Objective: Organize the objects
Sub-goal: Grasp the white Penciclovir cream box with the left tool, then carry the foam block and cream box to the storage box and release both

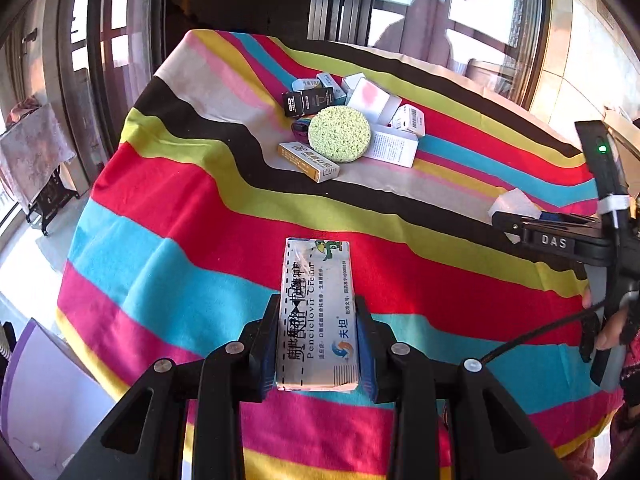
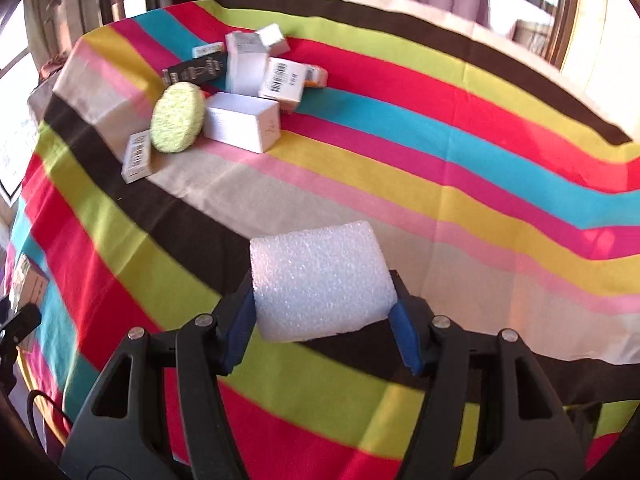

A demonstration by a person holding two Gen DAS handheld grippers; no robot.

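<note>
Worktop: covered by a cloth in wavy bands of red, turquoise, lime, black, beige, pink and yellow; cloth drapes over the near and left edges. Windows and a dark doorway stand behind it.

Left tool: black frame with blue pads, in the left wrist view's foreground. Jaws pressed in on a cream carton, one pad on each long side.

Right tool: same build, blue pads. Jaws held partly apart, pinching a foam block by its two side faces. It also shows at the right edge of the left wrist view, a person's hand on its grip.

Foam block: white, pebbled surface, roughly rectangular, held clear above the cloth's black and beige bands.

Cream carton: long silver-white medicine box printed "Penciclovir Cream" with blue logo and a green cartoon figure at its far end; lies lengthways along the left tool, above the cloth.

Box pile: cluster toward the far side of the worktop, well apart from both tools. Includes several white cartons, one bearing a barcode, a black carton, and a yellow-and-white carton lying nearest.

Sponge disc: round, pale green, porous; leans against the pile, touching a white carton and the yellow-and-white one.
</note>
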